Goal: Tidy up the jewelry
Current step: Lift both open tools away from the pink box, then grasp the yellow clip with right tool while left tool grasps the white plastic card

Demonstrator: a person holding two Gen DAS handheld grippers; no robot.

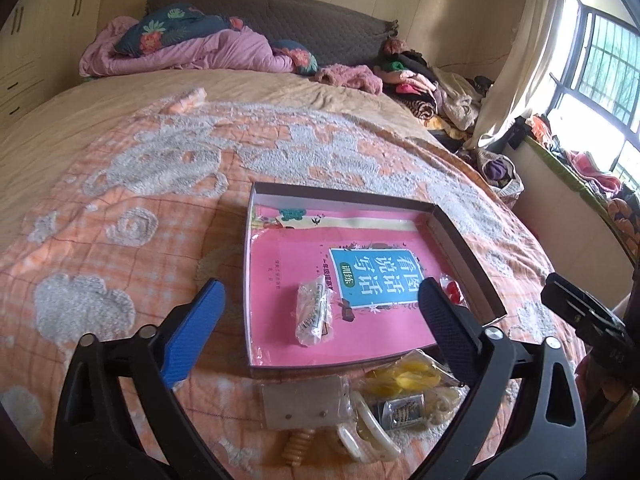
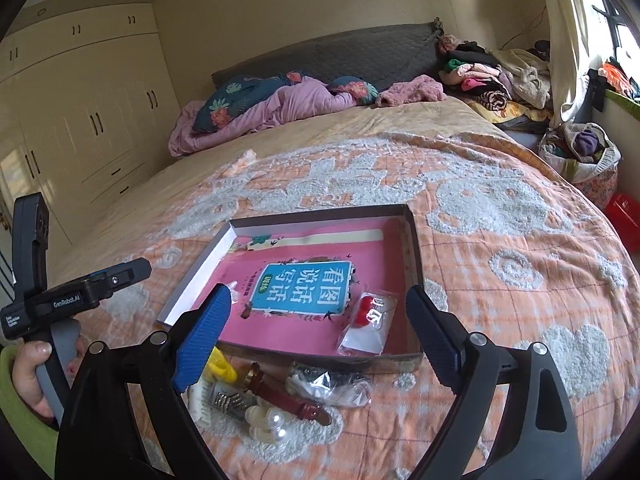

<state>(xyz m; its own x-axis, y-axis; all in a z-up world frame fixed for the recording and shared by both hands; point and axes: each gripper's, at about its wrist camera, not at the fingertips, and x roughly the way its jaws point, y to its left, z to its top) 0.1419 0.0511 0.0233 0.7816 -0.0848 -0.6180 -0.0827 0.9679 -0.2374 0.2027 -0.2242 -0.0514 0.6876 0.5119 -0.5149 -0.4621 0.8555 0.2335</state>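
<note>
Orange quilted bedding (image 2: 500,320) with fluffy white tufts is spread below both tools. Loose jewelry (image 2: 280,396) is heaped just beneath the right gripper (image 2: 316,344) and left gripper (image 1: 320,332), both held wide apart, empty. Beyond, two clear packets (image 1: 314,312) are seen in a shallow cardboard tray (image 2: 414,248).

Left gripper (image 1: 320,308) hovers, blue fingers (image 1: 192,336) spread wide, over the shallow pink-lined cardboard box (image 1: 464,248); inside the box, a clear packet (image 1: 314,312); just before it, yellow pieces (image 1: 404,378).
</note>
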